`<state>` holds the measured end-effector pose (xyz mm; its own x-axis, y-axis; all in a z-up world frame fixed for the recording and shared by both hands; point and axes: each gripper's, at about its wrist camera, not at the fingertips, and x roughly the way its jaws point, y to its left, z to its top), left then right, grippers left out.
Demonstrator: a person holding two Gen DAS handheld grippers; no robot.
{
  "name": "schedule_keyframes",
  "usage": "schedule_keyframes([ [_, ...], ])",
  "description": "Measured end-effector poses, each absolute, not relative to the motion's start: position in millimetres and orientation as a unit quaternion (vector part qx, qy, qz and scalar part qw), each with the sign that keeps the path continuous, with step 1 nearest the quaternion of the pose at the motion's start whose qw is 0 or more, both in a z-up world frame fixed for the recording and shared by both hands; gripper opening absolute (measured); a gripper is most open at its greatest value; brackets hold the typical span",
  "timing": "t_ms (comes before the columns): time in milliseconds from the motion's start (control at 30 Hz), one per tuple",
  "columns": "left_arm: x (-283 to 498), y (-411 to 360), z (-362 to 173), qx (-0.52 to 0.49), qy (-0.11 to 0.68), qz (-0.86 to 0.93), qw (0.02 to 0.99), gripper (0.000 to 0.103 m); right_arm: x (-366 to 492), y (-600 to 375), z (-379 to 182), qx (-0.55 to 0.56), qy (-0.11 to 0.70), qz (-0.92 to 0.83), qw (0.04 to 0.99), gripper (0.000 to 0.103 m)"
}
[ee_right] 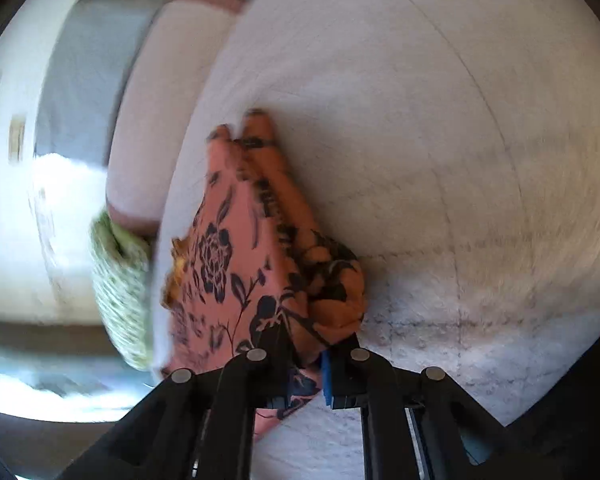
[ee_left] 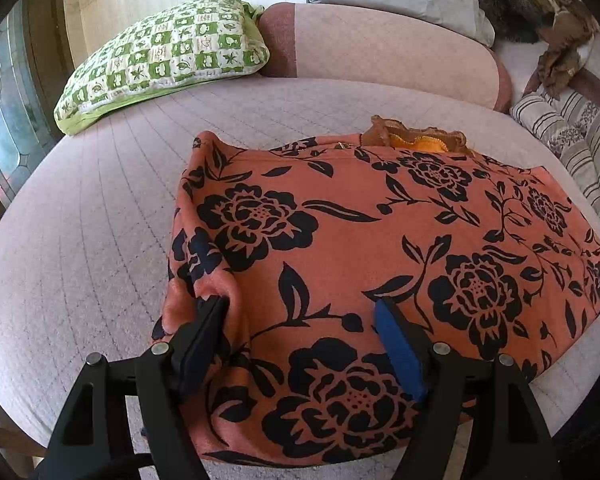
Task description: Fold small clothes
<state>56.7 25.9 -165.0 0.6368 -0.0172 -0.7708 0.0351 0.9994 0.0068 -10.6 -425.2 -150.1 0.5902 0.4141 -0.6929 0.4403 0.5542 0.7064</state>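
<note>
Your left gripper stands wide, its two fingers spread over the near edge of the floral garment. The left finger presses into a bunched fold at the garment's near-left corner, and the blue-padded right finger lies on top of the cloth; nothing is pinched between them.

The garment, rust-orange with black flowers, lies spread on the quilted bed, filling the left wrist view from 6 o'clock out toward 3 o'clock. An orange frilled collar peeks out at its far edge, about 1 o'clock. A green-and-white checked pillow rests at 11 o'clock, a pink bolster at 12 o'clock behind the garment, and a striped cushion at 2 o'clock.

Your right gripper is nearly closed and holds a gathered corner of the garment between its fingers. The cloth runs from the grip at 6 o'clock up toward 12 o'clock, folded in ridges along its right side against the bed surface. That view is blurred, so finer detail of the folds cannot be made out. The checked pillow shows at 8 o'clock.
</note>
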Motion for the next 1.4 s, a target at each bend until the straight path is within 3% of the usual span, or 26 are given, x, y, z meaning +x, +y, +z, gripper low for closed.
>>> schedule_keyframes([
  [100,57,27,-166,0.016,0.427,-0.018,0.904,0.077,-15,-409,-117,0.363,0.447,-0.020,0.817,0.010],
  [200,57,25,-166,0.020,0.430,-0.014,0.903,0.077,-10,-412,-162,0.359,0.508,-0.022,0.783,0.017],
  [267,57,28,-159,0.013,0.429,-0.016,0.903,0.077,-17,-421,-151,0.369,0.488,-0.011,0.791,0.031],
  [333,56,32,-149,-0.007,0.417,-0.017,0.909,0.077,-19,-424,-129,0.331,0.471,-0.024,0.817,0.066],
  [367,57,32,-146,-0.011,0.412,-0.017,0.911,0.077,-18,-427,-118,0.317,0.457,-0.031,0.830,0.067],
  [533,69,34,-157,-0.010,0.420,-0.009,0.907,0.077,46,-429,-83,0.271,0.430,0.003,0.861,0.067],
  [767,74,32,-169,0.000,0.436,0.002,0.900,0.078,156,-395,-116,0.190,0.485,0.038,0.853,0.066],
  [800,75,32,-168,0.000,0.439,0.003,0.899,0.079,161,-394,-127,0.178,0.502,0.036,0.846,0.058],
  [833,75,31,-167,0.000,0.441,0.005,0.897,0.079,166,-390,-134,0.159,0.516,0.030,0.841,0.032],
  [867,75,31,-167,0.000,0.442,0.005,0.897,0.079,166,-388,-136,0.142,0.519,0.019,0.843,0.028],
  [933,74,32,-168,-0.005,0.442,0.006,0.897,0.079,163,-388,-130,0.138,0.510,0.006,0.849,0.010],
  [1033,77,30,-169,-0.001,0.443,0.007,0.896,0.081,150,-397,-115,0.127,0.480,-0.041,0.867,0.009],
  [1133,77,29,-170,-0.001,0.444,0.009,0.896,0.082,154,-405,-140,0.147,0.527,-0.033,0.836,0.010],
  [1200,77,30,-169,-0.001,0.445,0.008,0.896,0.082,147,-405,-138,0.152,0.507,-0.029,0.848,0.011],
  [1267,77,30,-169,0.001,0.447,0.007,0.895,0.082,142,-407,-130,0.164,0.497,-0.027,0.852,0.019],
  [1300,78,30,-169,0.002,0.449,0.007,0.894,0.082,139,-406,-126,0.165,0.492,-0.029,0.854,0.035],
  [1333,78,30,-169,0.001,0.450,0.007,0.893,0.082,137,-406,-120,0.165,0.484,-0.031,0.859,0.065],
  [1367,78,30,-169,0.000,0.451,0.007,0.893,0.082,135,-406,-114,0.166,0.475,-0.037,0.863,0.079],
  [1400,78,30,-169,-0.001,0.452,0.008,0.892,0.082,133,-403,-108,0.168,0.464,-0.040,0.869,0.087],
])
